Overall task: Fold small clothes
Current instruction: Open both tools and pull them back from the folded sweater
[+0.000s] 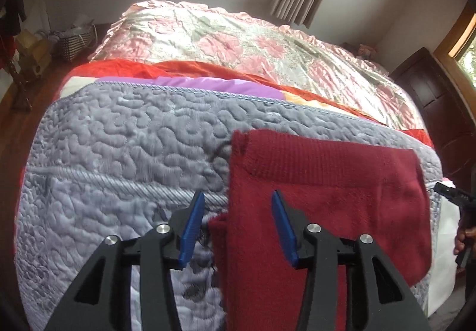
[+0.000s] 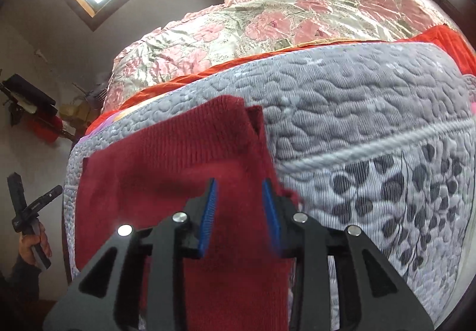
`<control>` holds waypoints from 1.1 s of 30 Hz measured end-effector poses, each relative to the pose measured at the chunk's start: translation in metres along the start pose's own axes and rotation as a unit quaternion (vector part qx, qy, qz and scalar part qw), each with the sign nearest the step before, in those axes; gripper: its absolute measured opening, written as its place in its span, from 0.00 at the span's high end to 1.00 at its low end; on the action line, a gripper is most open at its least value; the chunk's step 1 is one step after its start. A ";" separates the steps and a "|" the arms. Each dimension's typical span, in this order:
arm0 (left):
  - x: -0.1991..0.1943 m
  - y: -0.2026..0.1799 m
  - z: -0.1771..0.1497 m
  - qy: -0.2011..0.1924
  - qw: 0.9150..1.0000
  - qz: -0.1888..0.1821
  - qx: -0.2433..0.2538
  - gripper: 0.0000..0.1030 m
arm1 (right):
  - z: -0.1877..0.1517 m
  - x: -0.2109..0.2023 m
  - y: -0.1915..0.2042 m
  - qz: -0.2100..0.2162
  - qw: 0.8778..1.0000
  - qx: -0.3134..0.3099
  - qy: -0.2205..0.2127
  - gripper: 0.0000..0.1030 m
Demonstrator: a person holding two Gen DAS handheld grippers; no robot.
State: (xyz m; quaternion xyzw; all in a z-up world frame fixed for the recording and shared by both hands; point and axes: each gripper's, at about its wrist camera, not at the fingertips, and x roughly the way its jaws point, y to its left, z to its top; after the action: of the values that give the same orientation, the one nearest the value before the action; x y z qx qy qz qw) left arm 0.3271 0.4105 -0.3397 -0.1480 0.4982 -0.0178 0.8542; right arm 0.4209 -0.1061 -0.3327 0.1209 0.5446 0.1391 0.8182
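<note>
Hovering over the grey quilt (image 1: pixel 125 140), I see both claws gaping: left claw (image 1: pixel 238 230) straddles the red knit garment's (image 1: pixel 321 182) edge, right claw (image 2: pixel 239 212) above it.

The red cloth (image 1: pixel 321 182) looks fuzzy and knitted, the grey quilt (image 1: pixel 134 146) bumpy, and the flower cover (image 1: pixel 238 42) behind it shiny.
</note>
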 end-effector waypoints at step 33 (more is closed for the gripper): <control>-0.022 -0.004 -0.156 0.152 0.987 -0.018 -0.056 0.19 | -0.181 -0.025 0.044 -0.001 0.995 -0.058 0.083 0.56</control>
State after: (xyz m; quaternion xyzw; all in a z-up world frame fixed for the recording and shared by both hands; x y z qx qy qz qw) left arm 0.1828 0.3734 -0.3918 -0.2005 0.6196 -0.0278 0.7584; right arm 0.2398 -0.0661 -0.3645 0.0607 0.6014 0.1797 0.7761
